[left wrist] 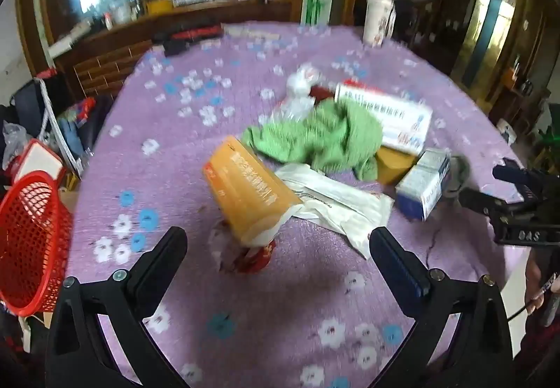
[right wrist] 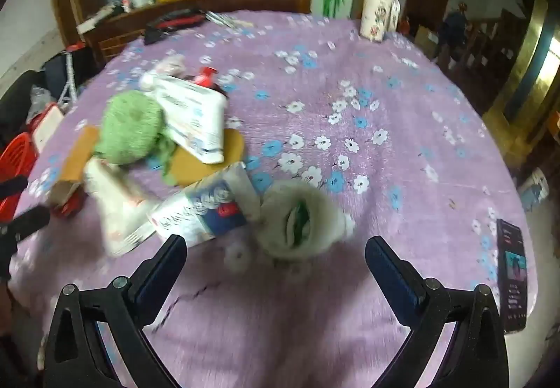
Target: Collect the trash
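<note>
Both tongs spread wide, empty: left tongs (left wrist: 278, 249) low centre of its frame, right tongs (right wrist: 275, 256) likewise. Trash heaped mid-worktop (left wrist: 196, 80): orange box (left wrist: 245, 188) just above left tongs, tilted on a red wrapper (left wrist: 257, 256); crumpled grey-white wad (right wrist: 297, 216) just above right tongs, beside blue-white carton (right wrist: 210, 209). Red basket (left wrist: 31, 241) at left edge. Judged light throughout; box stiff, likely crushable, best pinched across narrow faces. Wad soft, compressible; pinch anywhere through bulk.

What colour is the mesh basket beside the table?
Red; the plastic mesh basket shows best in the left wrist view.
</note>
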